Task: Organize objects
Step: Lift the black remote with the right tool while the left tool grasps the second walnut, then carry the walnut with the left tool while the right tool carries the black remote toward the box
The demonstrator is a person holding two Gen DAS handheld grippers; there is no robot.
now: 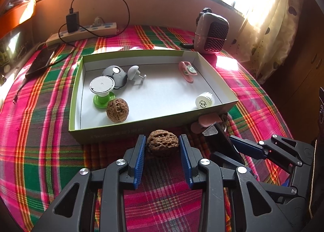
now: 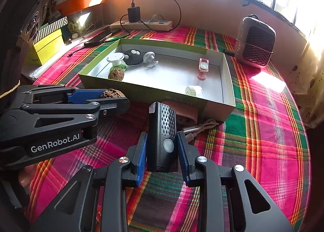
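Left tongs (image 1: 162,147) clamped on walnut (image 1: 162,143), lower centre; right tongs (image 2: 162,147) clamped on black flashlight (image 2: 162,130). Mid-pick, probably (both just before the box (image 1: 214,110)). Next: lift over near rim, release inside.

The right gripper (image 2: 162,151) holds a black, diamond-textured rectangular flashlight (image 2: 162,134) between its blue-padded jaws, above a pink, green and orange plaid cloth (image 2: 263,130) covering the desk. At the left, the left gripper (image 2: 113,98) has a brown wrinkled walnut (image 2: 112,93) between its jaws. Just behind both, a shallow green cardboard box with a white inside (image 2: 141,90) lies in the middle of the desk; in it are a second brown walnut (image 2: 115,74), a white-topped green stand (image 2: 116,60), a black round disc (image 2: 132,56), a pink watch (image 2: 203,67) and a white ribbed cap (image 2: 193,90). A beige power strip (image 2: 141,25) lies along the far edge, and a pink mesh-fronted speaker (image 2: 255,42) stands near the far right corner.
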